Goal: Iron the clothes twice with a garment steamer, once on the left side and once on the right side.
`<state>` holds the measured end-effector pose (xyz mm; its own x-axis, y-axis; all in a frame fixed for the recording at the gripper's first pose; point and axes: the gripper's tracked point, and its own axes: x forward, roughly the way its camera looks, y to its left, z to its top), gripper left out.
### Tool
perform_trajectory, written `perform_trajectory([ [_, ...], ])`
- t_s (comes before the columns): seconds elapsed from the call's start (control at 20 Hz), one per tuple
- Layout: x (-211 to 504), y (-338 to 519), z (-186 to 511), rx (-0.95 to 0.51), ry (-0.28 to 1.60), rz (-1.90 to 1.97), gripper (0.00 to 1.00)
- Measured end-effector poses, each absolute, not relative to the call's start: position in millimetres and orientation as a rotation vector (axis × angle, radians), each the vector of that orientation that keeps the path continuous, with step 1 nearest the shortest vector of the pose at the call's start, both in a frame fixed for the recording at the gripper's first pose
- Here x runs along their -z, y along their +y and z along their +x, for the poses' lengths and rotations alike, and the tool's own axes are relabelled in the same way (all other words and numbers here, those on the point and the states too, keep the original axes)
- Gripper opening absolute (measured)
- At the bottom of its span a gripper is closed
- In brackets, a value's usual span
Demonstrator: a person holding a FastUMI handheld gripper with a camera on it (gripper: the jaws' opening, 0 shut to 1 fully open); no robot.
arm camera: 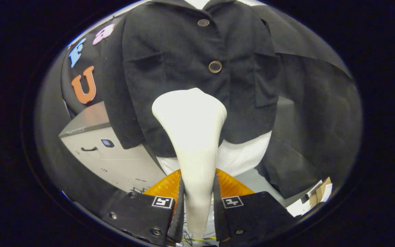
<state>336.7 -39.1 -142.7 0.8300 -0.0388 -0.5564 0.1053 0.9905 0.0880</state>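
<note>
Midway, perhaps: my gripper (198, 202) pinches the white garment steamer (191, 137), its head against the black jacket's (183, 51) centre; passes completed unclear.

One steamer (190, 137), one black jacket (197, 68) with two buttons (215, 66), one grey cabinet (115, 154).

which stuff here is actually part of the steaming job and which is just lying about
For the job:
garment steamer, clamped between both fingers of the gripper
black jacket hanging just beyond the steamer's head

Just lying about:
grey cabinet beside the jacket
white garment under the jacket's hem
cardboard and papers
</note>
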Motion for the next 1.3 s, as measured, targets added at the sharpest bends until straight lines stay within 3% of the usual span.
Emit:
perform_trajectory([
  [0.5, -4.6, -129.0, 328.4, 0.121, 0.338, 0.212, 0.39],
  [1.3, -228.6, -189.2, 424.7, 0.117, -0.020, 0.272, 0.39],
])
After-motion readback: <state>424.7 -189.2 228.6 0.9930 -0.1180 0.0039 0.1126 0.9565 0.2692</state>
